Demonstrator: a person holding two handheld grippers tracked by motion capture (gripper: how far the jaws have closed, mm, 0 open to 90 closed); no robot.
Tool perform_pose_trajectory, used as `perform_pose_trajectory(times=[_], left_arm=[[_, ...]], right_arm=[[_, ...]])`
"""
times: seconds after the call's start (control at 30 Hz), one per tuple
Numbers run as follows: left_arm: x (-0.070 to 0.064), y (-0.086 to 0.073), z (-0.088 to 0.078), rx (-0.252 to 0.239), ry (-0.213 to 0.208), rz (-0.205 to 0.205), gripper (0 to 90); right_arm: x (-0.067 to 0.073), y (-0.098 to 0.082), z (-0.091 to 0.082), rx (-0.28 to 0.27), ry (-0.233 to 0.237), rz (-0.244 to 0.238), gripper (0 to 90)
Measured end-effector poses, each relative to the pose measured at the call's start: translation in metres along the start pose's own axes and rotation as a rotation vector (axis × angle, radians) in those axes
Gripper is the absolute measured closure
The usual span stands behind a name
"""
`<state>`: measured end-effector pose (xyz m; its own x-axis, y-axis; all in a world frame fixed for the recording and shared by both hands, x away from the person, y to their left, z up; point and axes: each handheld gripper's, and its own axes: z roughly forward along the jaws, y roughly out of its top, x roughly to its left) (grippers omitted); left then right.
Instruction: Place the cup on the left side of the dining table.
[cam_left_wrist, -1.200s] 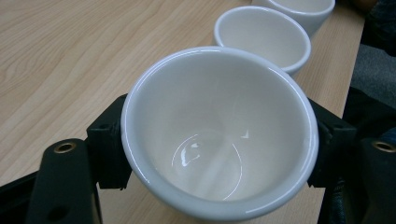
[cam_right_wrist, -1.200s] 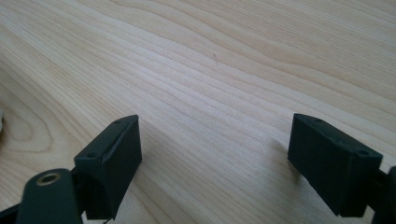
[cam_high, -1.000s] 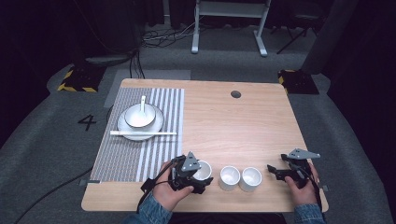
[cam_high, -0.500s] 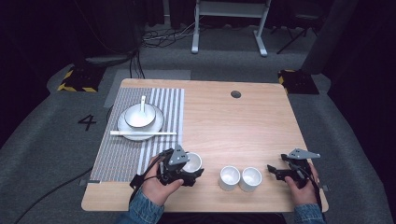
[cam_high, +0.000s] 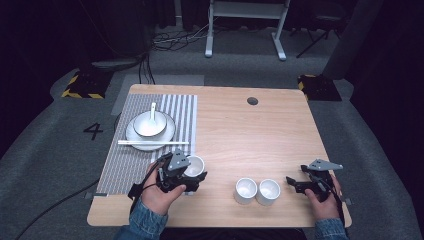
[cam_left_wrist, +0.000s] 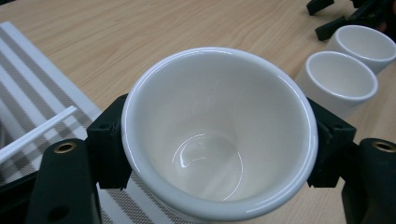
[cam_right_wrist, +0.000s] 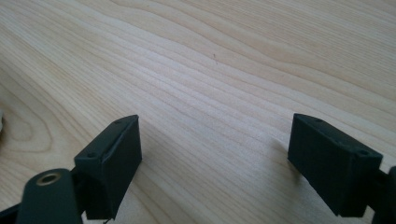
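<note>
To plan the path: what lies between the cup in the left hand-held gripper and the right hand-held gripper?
Two white cups stand side by side on the table, seen in the high view.

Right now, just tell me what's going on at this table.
A person holds a gripper in each hand. The left gripper is clamped on a white cup, near the edge of the striped mat. The right gripper is open over bare wood beside two more white cups. On the mat sit a plate with a bowl and spoon, with chopsticks across the plate's near rim.
</note>
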<state>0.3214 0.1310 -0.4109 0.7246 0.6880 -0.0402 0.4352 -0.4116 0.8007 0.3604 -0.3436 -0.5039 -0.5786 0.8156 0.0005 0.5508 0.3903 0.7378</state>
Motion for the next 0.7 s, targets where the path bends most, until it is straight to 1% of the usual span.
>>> perform_pose_trajectory(times=[0.07,0.17,0.2,0.27,0.37,0.47,0.53,0.7], left_arm=[[0.005,0.0,-0.003,-0.001,0.02,-0.005,26.4],[0.011,-0.002,-0.008,-0.009,0.043,-0.025,26.4],[0.014,-0.002,-0.009,-0.006,0.051,-0.022,26.4],[0.017,-0.002,-0.012,-0.011,0.065,-0.033,26.4],[0.023,-0.003,-0.014,-0.005,0.096,-0.023,26.4],[0.028,-0.005,-0.016,-0.013,0.112,-0.037,26.4],[0.032,-0.005,-0.019,-0.012,0.125,-0.036,26.4],[0.041,-0.009,-0.024,-0.026,0.158,-0.067,26.4]], right_arm=[[0.0,0.0,0.0,0.0,0.0,0.0,17.5],[0.0,0.0,0.0,0.0,0.0,0.0,17.5],[0.0,0.0,0.0,0.0,0.0,0.0,17.5],[0.0,0.0,0.0,0.0,0.0,0.0,17.5],[0.0,0.0,0.0,0.0,0.0,0.0,17.5],[0.0,0.0,0.0,0.0,0.0,0.0,17.5],[0.0,0.0,0.0,0.0,0.0,0.0,17.5],[0.0,0.0,0.0,0.0,0.0,0.0,17.5]])
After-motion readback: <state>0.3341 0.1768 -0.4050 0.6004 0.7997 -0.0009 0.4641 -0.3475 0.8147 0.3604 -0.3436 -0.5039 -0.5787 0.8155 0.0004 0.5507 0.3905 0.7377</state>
